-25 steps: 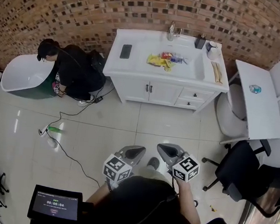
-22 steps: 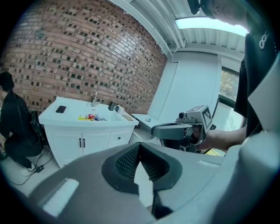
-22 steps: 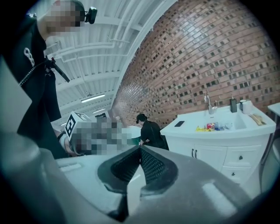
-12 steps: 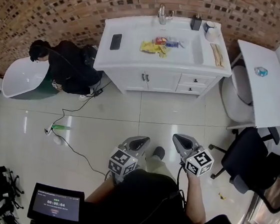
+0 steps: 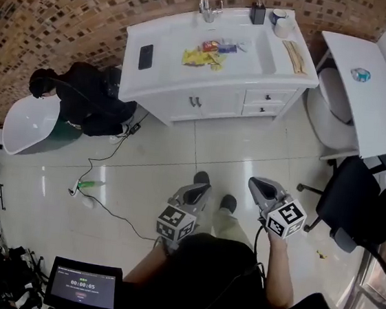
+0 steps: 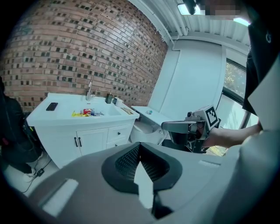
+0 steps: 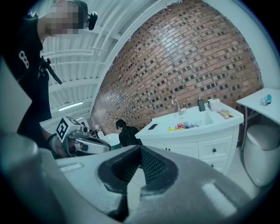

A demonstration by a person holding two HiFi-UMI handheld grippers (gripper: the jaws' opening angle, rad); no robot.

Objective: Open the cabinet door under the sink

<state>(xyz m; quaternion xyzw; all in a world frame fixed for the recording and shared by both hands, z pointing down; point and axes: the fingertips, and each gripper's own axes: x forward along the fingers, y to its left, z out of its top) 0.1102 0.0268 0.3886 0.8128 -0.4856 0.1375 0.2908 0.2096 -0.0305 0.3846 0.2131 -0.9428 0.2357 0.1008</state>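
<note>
The white vanity with a sink stands against the brick wall, far ahead of me. Its two cabinet doors under the sink are closed, with dark handles side by side; they also show in the left gripper view as the doors and in the right gripper view as the doors. My left gripper and right gripper hover over the floor tiles, well short of the vanity. Both are shut with nothing between the jaws, as with the left gripper and right gripper.
A person in black crouches by a white bathtub at the left. A cable and a green bottle lie on the floor. Right of the vanity are a toilet, a white table and a black chair.
Both grippers have moved forward over the floor toward the vanity, and the head view has shifted with them. The jaws look the same and the cabinet doors stay closed.
</note>
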